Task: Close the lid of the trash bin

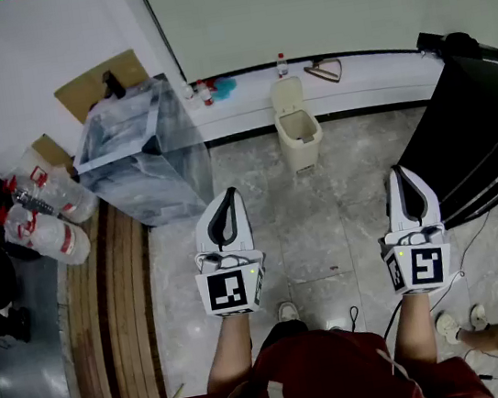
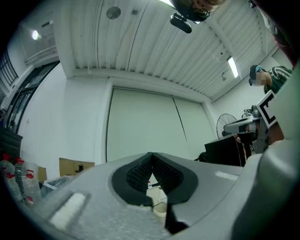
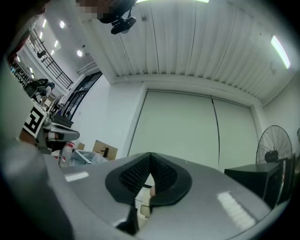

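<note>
A small cream trash bin (image 1: 299, 132) stands on the floor against the far wall ledge, its lid (image 1: 286, 95) tipped up and open. My left gripper (image 1: 228, 196) is held well short of the bin, below and left of it, jaws shut with nothing between them. My right gripper (image 1: 400, 171) hovers to the bin's lower right, also shut and empty. In the left gripper view the ribbed pads (image 2: 140, 171) meet at the tip, and a sliver of the bin (image 2: 159, 205) shows below them. The right gripper view shows the same: pads (image 3: 138, 171) closed, bin (image 3: 140, 202) beneath.
A large clear plastic crate (image 1: 143, 152) stands left of the bin, with cardboard (image 1: 100, 84) behind it and water bottles (image 1: 47, 214) further left. A black cabinet (image 1: 476, 136) fills the right side. Small bottles (image 1: 203, 91) sit on the wall ledge. Wooden planks (image 1: 117, 306) lie at the left.
</note>
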The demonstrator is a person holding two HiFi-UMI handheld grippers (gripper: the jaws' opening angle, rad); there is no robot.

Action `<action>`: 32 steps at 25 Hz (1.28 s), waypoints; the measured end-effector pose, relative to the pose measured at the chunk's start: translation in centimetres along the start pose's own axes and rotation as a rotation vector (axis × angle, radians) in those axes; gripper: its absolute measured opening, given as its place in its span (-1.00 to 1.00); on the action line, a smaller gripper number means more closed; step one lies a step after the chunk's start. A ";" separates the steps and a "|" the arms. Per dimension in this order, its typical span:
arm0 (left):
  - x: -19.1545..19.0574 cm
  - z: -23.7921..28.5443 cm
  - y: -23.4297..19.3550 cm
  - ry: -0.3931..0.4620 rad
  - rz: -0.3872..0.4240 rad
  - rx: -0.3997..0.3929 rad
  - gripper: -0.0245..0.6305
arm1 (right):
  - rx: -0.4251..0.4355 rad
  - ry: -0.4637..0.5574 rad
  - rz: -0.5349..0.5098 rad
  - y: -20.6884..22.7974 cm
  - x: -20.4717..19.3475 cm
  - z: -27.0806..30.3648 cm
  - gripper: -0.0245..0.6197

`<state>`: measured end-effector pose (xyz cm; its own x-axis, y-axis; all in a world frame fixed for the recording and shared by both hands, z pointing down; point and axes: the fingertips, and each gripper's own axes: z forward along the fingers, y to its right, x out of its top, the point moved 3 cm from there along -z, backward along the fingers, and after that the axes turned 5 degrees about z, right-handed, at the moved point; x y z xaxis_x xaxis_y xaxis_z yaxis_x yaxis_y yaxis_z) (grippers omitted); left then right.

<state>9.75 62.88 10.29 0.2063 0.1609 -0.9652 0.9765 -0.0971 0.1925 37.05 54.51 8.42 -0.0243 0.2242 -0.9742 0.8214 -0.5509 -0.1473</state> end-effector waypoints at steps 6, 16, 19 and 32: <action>-1.7 1.2 -3.3 0.000 -0.007 -0.009 -0.94 | -0.005 -0.013 0.002 -2.5 -1.0 2.9 -0.93; -3.6 3.6 -7.1 0.004 -0.026 -0.071 -0.93 | -0.025 -0.013 -0.016 -6.1 -1.6 6.6 -0.92; -3.7 4.5 -7.8 0.013 -0.026 -0.070 -0.93 | -0.023 -0.017 -0.036 -6.4 -1.7 7.5 -0.92; -6.0 11.3 -7.8 0.003 -0.021 -0.074 -0.94 | -0.058 -0.044 -0.014 -2.9 -5.1 13.4 -0.93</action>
<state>0.22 51.52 12.57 0.1857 0.1646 -0.9687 0.9826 -0.0206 0.1848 27.14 44.23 11.55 -0.0597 0.1954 -0.9789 0.8523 -0.5005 -0.1519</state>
